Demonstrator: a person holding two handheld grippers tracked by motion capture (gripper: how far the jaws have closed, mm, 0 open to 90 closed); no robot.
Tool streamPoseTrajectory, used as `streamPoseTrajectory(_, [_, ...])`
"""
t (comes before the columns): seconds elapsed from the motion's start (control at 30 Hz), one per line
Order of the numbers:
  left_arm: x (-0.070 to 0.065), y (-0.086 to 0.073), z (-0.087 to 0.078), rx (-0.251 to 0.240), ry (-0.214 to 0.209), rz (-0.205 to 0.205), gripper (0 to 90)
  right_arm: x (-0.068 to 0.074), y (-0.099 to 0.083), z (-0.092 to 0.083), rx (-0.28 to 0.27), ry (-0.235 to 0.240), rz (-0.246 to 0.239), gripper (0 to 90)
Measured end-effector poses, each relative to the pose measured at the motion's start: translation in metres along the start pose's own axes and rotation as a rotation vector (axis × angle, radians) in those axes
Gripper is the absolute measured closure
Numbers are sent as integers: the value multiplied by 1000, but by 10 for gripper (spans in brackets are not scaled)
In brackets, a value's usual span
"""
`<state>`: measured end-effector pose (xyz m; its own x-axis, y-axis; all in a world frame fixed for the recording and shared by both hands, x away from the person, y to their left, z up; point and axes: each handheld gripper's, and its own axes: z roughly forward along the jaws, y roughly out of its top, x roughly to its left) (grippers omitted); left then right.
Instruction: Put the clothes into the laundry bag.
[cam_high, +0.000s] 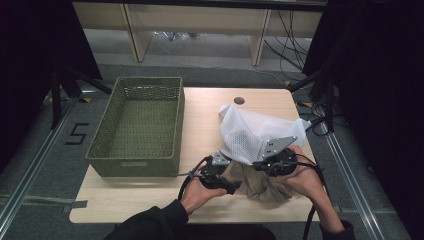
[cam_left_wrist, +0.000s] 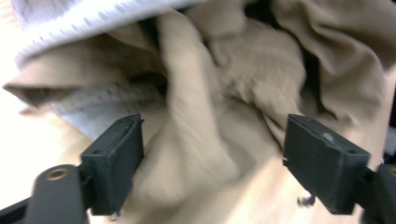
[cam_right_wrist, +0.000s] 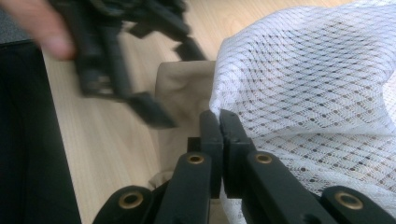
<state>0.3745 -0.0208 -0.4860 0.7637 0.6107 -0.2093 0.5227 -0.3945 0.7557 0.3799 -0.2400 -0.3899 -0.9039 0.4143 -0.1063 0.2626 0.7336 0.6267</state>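
right of the green woven plastic basket (cam_high: 137, 125), the right gripper (cam_high: 272, 162) pinches the white mesh laundry bag's (cam_high: 252, 132) rim while the left gripper (cam_high: 220, 182), jaws spread, must next regrip the crumpled beige cloth (cam_high: 255, 182) and stuff it deeper, i judge.

You work at a pale wooden table (cam_high: 205, 125) with rounded corners and a small dark round hole (cam_high: 239, 100) near its far edge. On its left half sits a rectangular olive-green woven basket (cam_high: 137, 125), reaching the table's left edge. On the right half lies a white mesh laundry bag (cam_high: 250, 132) with a crumpled beige cloth (cam_high: 255, 182) spilling from its near end onto the wood.
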Motion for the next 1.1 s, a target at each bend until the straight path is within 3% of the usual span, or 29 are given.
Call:
streamPoseTrajectory(0.03, [-4, -2, 0, 29, -2, 32, 177, 0, 0, 0, 0, 0, 0, 900])
streamPoseTrajectory(0.1, [-10, -5, 5, 41, -32, 40, 176, 0, 0, 0, -2, -5, -3, 900])
streamPoseTrajectory(0.17, [-16, -5, 13, 58, -22, 54, 169, 1, 0, 0, 2, -2, -1, 900])
streamPoseTrajectory(0.3, [-29, -3, 35, 46, -39, 44, 169, 2, 1, -2, -8, -10, 9, 900])
streamPoseTrajectory(0.33, [-29, -2, 38, 46, -44, 68, 211, 2, 1, -4, 2, -15, 20, 900])
streamPoseTrajectory(0.37, [-32, -1, 42, 7, -44, 43, 277, 1, 1, -4, -10, -1, -2, 900])
streamPoseTrajectory(0.4, [-30, 1, 45, -14, -52, 68, 393, 2, 1, -5, -12, 3, -1, 900])
streamPoseTrajectory(0.43, [-31, 3, 48, -38, -54, 55, 543, 2, 0, -5, -12, 5, 2, 900])
streamPoseTrajectory(0.5, [-25, 5, 51, -43, -75, 43, 686, 1, -1, -6, -11, 6, -1, 900])
streamPoseTrajectory(0.53, [-21, 6, 51, -41, -60, 42, 754, 1, -1, -6, -9, 4, 1, 900])
streamPoseTrajectory(0.57, [-21, 8, 53, -69, -51, -4, 794, 1, -2, -6, -10, 5, 2, 900])
streamPoseTrajectory(0.6, [-17, 10, 51, -67, -32, 18, 832, 1, -2, -7, -6, 1, 17, 900])
streamPoseTrajectory(0.63, [-16, 13, 48, -108, 0, 15, 869, 2, -3, -7, -10, 6, 20, 900])
streamPoseTrajectory(0.67, [-14, 19, 44, -133, 13, 26, 877, 1, -3, -8, -13, 15, 8, 900])
streamPoseTrajectory(0.73, [-11, 30, 36, -172, 2, -5, 880, 2, -2, -8, -19, 26, 0, 900])
streamPoseTrajectory(0.77, [-12, 35, 32, -195, 1, 2, 880, 3, 0, -8, -29, 21, 7, 900])
streamPoseTrajectory(0.83, [-10, 42, 30, -200, 11, 23, 879, 3, 1, -9, -24, 28, -10, 900])
streamPoseTrajectory(0.9, [-6, 39, 37, -201, 15, 19, 861, 4, -1, -8, -20, 33, -1, 900])
streamPoseTrajectory(0.93, [-1, 34, 44, -149, -36, 29, 824, 3, -2, -7, -10, 40, -4, 900])
streamPoseTrajectory(0.97, [0, 30, 47, -123, -62, -5, 756, 4, -4, -4, -8, 35, 5, 900])
streamPoseTrajectory(1.0, [1, 23, 49, -103, -63, -33, 642, 5, -6, 0, 3, 34, 26, 900])
streamPoseTrajectory(1.03, [1, 13, 44, -75, -58, -24, 553, 4, -6, 1, 8, 30, 20, 900])
streamPoseTrajectory(1.07, [1, 13, 44, -75, -58, -24, 493, 4, -6, 1, 8, 30, 20, 900])
streamPoseTrajectory(1.1, [1, 10, 37, -59, -38, -3, 493, 3, -7, 1, 5, 33, 4, 900])
